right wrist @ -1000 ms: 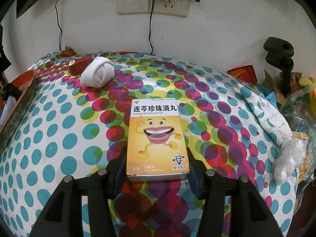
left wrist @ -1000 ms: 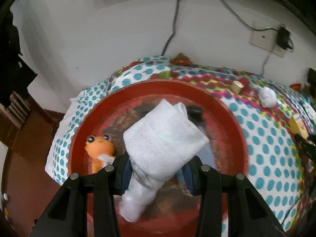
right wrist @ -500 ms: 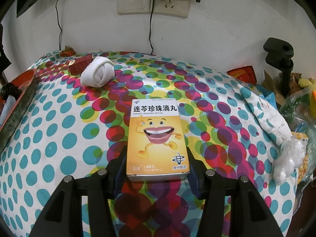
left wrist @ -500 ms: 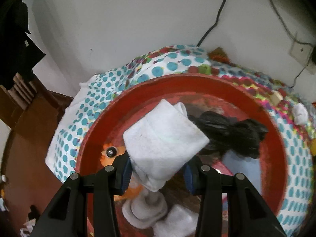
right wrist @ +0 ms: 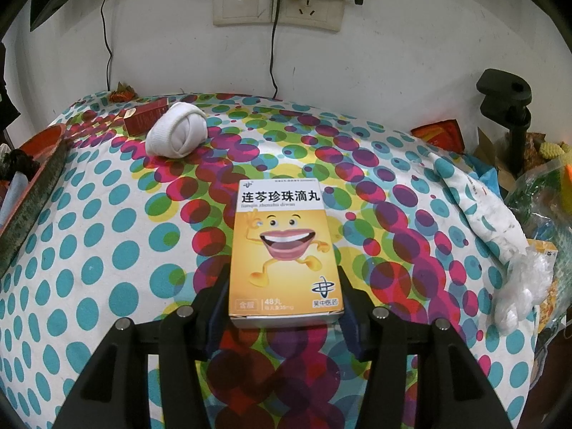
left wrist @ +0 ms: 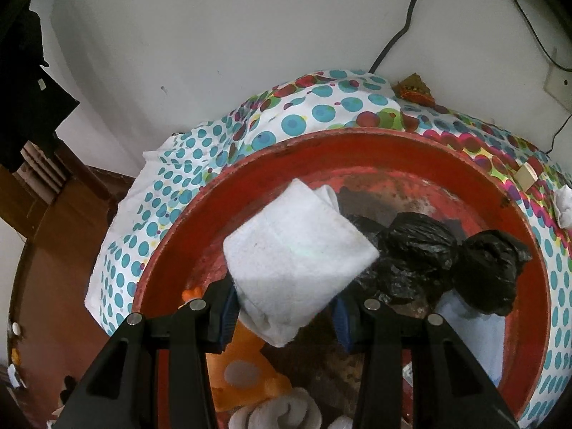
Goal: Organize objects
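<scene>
Gripping a folded white cloth point(left wrist: 296, 261) between its fingers, the left tool point(left wrist: 286, 316) hangs over a red basin point(left wrist: 411, 150) — black bags point(left wrist: 447, 261) just beyond. The right tool point(right wrist: 284, 307) clamps a yellow medicine box point(right wrist: 284, 250) above the spotted tabletop point(right wrist: 89, 250).

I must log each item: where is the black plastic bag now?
In the left wrist view, the black plastic bag lies inside the red basin, right of the white cloth the left gripper holds.
</scene>
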Tool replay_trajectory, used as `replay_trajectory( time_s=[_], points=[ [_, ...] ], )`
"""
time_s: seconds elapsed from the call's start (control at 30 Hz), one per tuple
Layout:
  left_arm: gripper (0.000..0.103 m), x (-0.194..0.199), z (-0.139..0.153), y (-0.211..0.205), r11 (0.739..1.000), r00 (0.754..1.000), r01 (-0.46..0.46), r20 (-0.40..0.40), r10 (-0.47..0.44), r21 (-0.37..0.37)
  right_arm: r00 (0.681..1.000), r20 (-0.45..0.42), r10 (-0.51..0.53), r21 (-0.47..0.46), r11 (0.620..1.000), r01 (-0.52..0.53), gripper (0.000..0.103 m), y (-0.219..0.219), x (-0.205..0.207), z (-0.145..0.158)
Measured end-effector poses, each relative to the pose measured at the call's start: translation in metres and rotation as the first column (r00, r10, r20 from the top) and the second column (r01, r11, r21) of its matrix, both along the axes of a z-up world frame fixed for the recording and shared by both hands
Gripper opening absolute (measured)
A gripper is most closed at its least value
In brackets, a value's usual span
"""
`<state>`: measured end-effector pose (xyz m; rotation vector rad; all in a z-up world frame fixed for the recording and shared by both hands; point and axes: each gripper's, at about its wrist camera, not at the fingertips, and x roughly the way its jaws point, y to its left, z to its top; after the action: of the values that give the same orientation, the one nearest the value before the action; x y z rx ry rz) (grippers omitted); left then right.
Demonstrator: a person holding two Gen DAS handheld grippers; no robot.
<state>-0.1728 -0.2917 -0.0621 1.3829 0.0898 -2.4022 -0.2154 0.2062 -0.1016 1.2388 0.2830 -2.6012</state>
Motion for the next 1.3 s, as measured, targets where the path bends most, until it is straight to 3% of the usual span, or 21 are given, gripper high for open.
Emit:
replay_trajectory(
  time_s=[0.73, 0.97, 1.23, 1.3],
  points=[
    [0.046, -0.003, -0.007, -0.005, 1.0, 1.0, -0.011, 0.007, 0.011, 0.009, 1.0, -0.001, 0.0, 0.005, 1.0, 0.0, 0.054, -0.002, 0.0, -0.001],
    [0.058, 0.004, -0.005, -0.009, 1.0, 1.0, -0.021, 0.001, 0.021, 0.008, 1.0, -0.006, 0.0, 0.014, 1.0, 0.0, 0.054, 0.0, 0.001, -0.001],
    [0.063, 0.025, 0.01, -0.008, 0.999, 0.999, -0.026, -0.042, 0.028, 0.035, 1.0, -0.013, 0.001, 0.031, 1.0, -0.001, 0.054, -0.006, -0.002, -0.002],
    [0.07, 0.037, 0.015, -0.004, 0.999, 0.998, -0.029, -0.057, 0.031, 0.046, 1.0, -0.012, 0.001, 0.029, 1.0, -0.001, 0.054, -0.01, -0.002, -0.002]
  ],
)
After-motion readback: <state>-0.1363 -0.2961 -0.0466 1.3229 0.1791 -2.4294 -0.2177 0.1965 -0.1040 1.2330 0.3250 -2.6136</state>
